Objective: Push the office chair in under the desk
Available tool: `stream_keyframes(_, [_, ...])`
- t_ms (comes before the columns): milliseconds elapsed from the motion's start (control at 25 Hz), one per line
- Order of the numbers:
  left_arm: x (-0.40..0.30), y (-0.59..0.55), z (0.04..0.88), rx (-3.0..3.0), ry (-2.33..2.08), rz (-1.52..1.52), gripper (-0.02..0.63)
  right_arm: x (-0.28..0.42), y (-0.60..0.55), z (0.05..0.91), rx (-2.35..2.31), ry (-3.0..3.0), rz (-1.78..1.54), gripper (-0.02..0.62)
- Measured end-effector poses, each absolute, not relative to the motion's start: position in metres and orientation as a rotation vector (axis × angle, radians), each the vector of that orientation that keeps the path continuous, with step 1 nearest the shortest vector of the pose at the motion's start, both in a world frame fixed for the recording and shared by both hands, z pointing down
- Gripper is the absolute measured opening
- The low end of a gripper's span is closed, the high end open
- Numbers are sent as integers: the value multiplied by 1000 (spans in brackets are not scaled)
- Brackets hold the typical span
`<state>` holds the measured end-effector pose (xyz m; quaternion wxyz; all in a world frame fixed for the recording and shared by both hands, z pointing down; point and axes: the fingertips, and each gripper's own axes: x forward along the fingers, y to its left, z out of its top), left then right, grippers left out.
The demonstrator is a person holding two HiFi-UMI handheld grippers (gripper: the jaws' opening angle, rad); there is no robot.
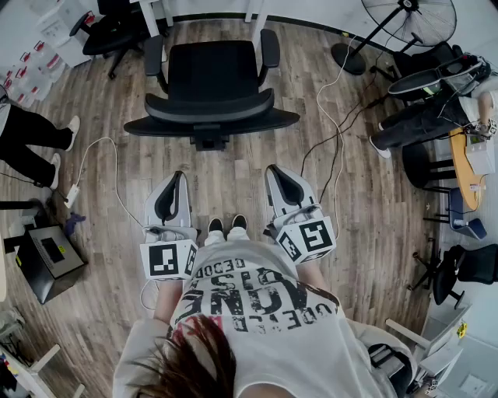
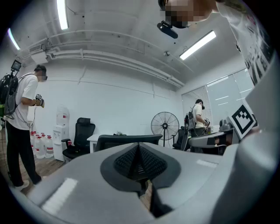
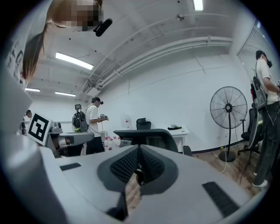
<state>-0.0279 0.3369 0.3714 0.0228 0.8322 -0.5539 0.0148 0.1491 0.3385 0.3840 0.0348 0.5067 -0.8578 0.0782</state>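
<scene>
Pressing together, the ribbed dark pads of the left gripper (image 1: pixel 174 180) leave no gap and hold nothing. The right gripper (image 1: pixel 275 171) is likewise closed and empty. Both have smooth pale-grey shells and carry a cube with black-and-white square markers (image 1: pixel 163 260) at the rear.

Straight ahead of both grippers and well apart from them stands the office chair (image 1: pixel 210 78), black, with a curved backrest turned toward them, a padded seat and two armrests. Beyond it is the white desk (image 3: pixel 179 131).

The floor (image 1: pixel 233 175) is grey-brown wood-look planking. A white cable (image 1: pixel 101 148) trails to the left of the left gripper, and a round wire-cage pedestal fan (image 1: pixel 408 19) stands ahead of and right of the right gripper. The walls are white, with tube lights overhead. The shirt print is only partly legible.
</scene>
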Motion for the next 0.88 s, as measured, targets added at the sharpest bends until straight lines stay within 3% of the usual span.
stream_keyframes(880, [-8,334,376,2624,-1721,125,12,164,335,377,1432,-2820,318,23])
